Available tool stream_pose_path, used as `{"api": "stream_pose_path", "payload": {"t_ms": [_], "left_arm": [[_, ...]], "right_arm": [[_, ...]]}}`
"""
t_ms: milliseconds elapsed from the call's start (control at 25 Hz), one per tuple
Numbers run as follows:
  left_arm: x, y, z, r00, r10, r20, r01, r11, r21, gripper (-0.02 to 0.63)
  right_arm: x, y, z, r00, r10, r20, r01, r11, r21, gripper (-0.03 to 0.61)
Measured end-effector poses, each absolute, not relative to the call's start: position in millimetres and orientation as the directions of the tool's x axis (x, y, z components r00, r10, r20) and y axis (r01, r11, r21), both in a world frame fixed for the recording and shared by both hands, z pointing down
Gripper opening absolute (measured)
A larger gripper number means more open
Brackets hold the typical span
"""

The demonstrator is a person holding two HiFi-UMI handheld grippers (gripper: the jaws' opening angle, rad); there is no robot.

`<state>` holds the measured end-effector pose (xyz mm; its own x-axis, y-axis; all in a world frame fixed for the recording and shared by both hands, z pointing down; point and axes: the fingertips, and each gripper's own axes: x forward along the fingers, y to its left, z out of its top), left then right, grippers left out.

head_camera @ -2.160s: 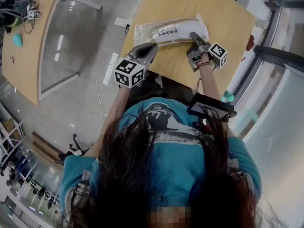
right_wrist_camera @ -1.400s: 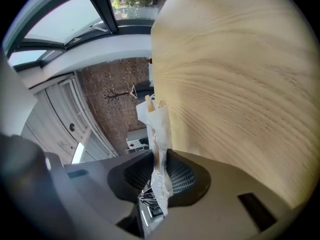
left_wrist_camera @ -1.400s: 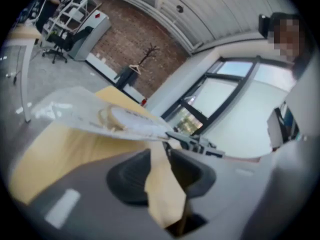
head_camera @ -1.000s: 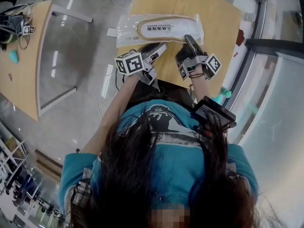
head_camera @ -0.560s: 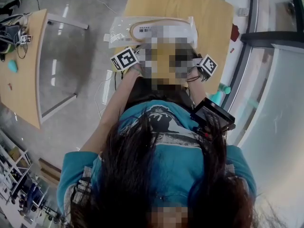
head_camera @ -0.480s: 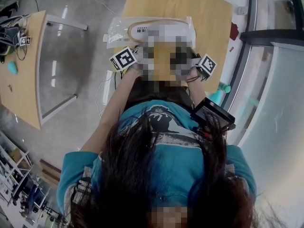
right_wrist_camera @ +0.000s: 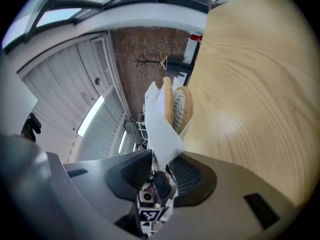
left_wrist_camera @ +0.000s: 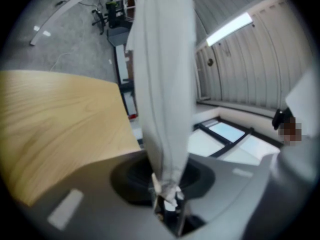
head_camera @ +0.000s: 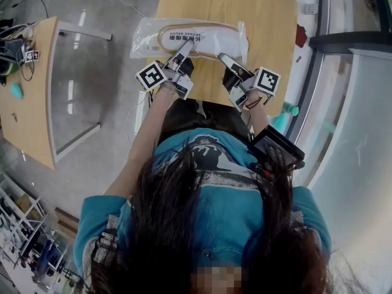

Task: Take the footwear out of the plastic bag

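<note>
A flat tan slipper [head_camera: 205,37] lies sealed inside a clear plastic bag [head_camera: 146,40], which stretches across the near part of a light wooden table [head_camera: 251,5] in front of the person. The bag's near edge is lifted off the wood. The left gripper [head_camera: 184,45] is clenched on that edge towards its left end; its jaws have just been closing, and the film is bunched between them. The right gripper [head_camera: 222,57] pinches the same edge further right; its jaws have just eased apart a little, yet a fold of the film sits caught between them. Both grippers point about level, away from the person. To the left, across grey floor [head_camera: 110,90], stands another wooden table [head_camera: 27,103] with cables on it.
</note>
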<state>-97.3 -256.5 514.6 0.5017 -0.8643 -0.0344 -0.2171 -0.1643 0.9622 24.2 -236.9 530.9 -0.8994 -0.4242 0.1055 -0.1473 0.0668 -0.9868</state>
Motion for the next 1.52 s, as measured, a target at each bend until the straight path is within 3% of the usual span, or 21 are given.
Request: {"api": "stream_pose_path", "payload": {"t_ms": [200,400,720,1000,1240,1360,1520], "left_arm": [[-118,-258,508,0.484,-0.874,-0.037,-0.244,-0.176,0.954,0.075],[-148,-258,495,0.462,-0.882,-0.093,-0.217,-0.214,0.952,0.074],[-147,-248,483,0.504,-0.838,-0.211,-0.083,-0.29,0.953,0.072],[-129,-245,483,0.524,-0.816,-0.242,-0.01,-0.29,0.957,0.072],[-117,-246,492,0.499,-0.829,-0.254,0.065,-0.256,0.964,0.071],[-114,-249,495,0.501,-0.83,-0.244,0.066,-0.244,0.967,0.072],[-111,-251,497,0.524,-0.822,-0.224,0.032,-0.244,0.969,0.074]], "right_arm": [[34,-226,532,-0.944,-0.303,0.128,-0.185,0.17,-0.968,0.135],[80,-249,523,-0.892,-0.428,0.144,-0.268,0.245,-0.932,0.135],[70,-260,474,-0.945,-0.327,0.015,-0.164,0.435,-0.885,0.193],[60,-258,475,-0.951,-0.308,-0.004,-0.131,0.417,-0.899,0.199],[67,-260,461,-0.934,-0.338,-0.117,-0.029,0.398,-0.917,0.198],[69,-262,465,-0.939,-0.338,-0.06,-0.083,0.395,-0.915,0.182],[71,-264,476,-0.94,-0.338,0.043,-0.172,0.362,-0.916,0.106]]}}
